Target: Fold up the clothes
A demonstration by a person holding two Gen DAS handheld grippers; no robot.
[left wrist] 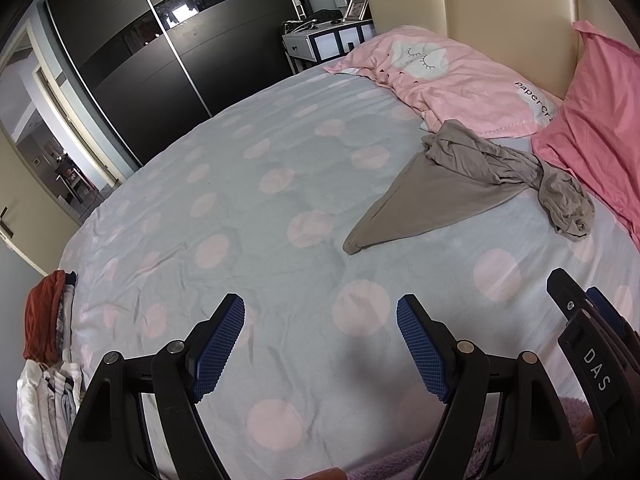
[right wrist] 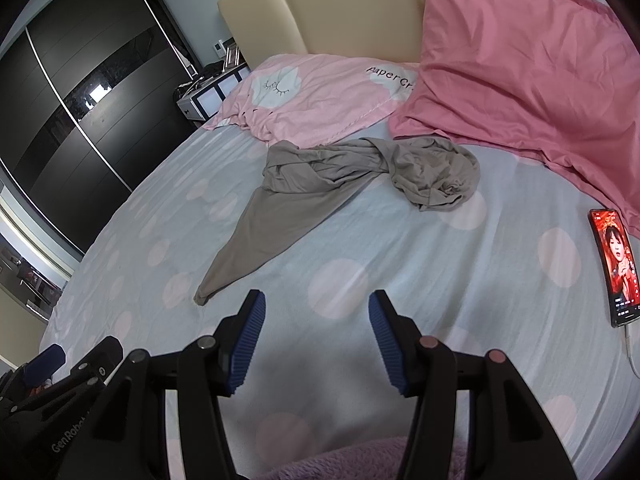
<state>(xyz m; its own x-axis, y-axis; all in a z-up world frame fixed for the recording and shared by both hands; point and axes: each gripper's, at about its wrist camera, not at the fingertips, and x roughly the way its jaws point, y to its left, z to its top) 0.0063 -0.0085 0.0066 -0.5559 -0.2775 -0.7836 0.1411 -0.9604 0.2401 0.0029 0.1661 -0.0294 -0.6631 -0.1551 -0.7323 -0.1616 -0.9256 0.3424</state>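
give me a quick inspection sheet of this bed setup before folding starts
surface: bed sheet, grey with pink dots, lightly wrinkled
job's things: grey garment crumpled and twisted near the pillows, one corner stretched toward the grippers; folded pile at the bed's left edge
clutter: phone with its screen on, at the right side of the bed; two pink pillows
grippers: left gripper and right gripper both open, holding nothing, short of the garment
cables: white cable at the phone's near end
surroundings: cream headboard, dark wardrobe, nightstand
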